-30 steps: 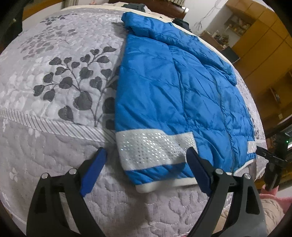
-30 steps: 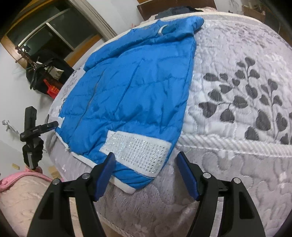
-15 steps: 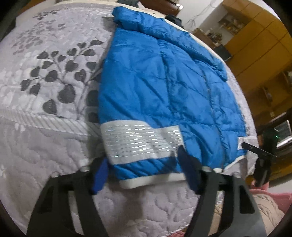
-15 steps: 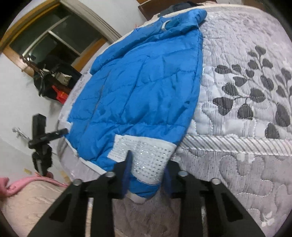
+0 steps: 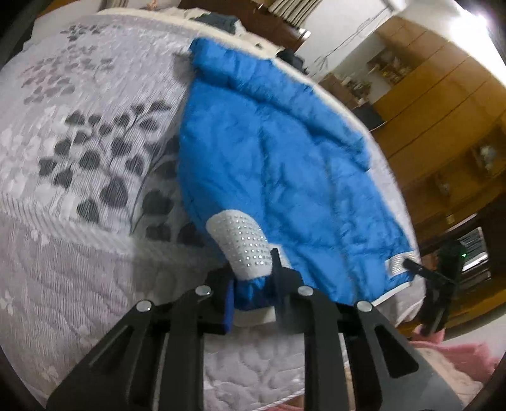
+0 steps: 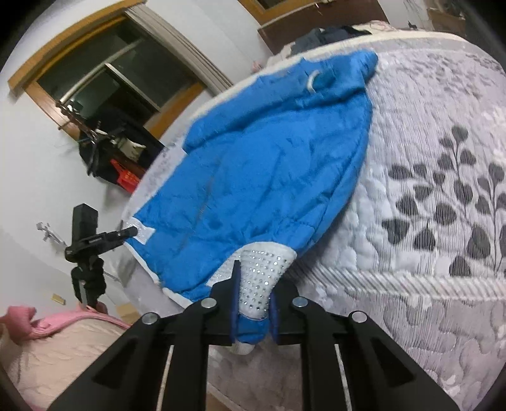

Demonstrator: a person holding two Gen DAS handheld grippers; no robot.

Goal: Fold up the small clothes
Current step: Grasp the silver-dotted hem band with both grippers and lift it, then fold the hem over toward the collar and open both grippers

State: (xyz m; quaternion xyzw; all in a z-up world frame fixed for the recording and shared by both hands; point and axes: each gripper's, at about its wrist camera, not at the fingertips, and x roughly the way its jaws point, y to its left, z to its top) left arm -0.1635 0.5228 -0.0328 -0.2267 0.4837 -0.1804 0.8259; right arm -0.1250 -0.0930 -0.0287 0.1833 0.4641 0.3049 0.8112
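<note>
A blue padded jacket [image 5: 284, 164] [image 6: 268, 151] lies spread on a grey quilted bed [image 5: 79, 253] [image 6: 427, 284] with its hem towards me. In the left wrist view my left gripper [image 5: 253, 275] is shut on the white studded hem band [image 5: 243, 240], which bunches up between the fingers. In the right wrist view my right gripper [image 6: 254, 294] is likewise shut on a studded hem band [image 6: 262, 268], pinched into a narrow fold and raised off the quilt. The collar end lies far from both grippers.
A black stand [image 5: 442, 275] [image 6: 85, 246] rises beside the bed by the jacket's far hem corner. Pink fabric [image 5: 458, 363] [image 6: 47, 341] lies low near me. Dark clothes [image 5: 218, 20] [image 6: 332, 34] sit at the bed's head. Wooden cabinets [image 5: 442, 110] and a window [image 6: 95, 85] line the room.
Both grippers came down over the hem, went from open to shut on the studded band, and have drawn it up so that it bunches. The views are blurred by motion.
</note>
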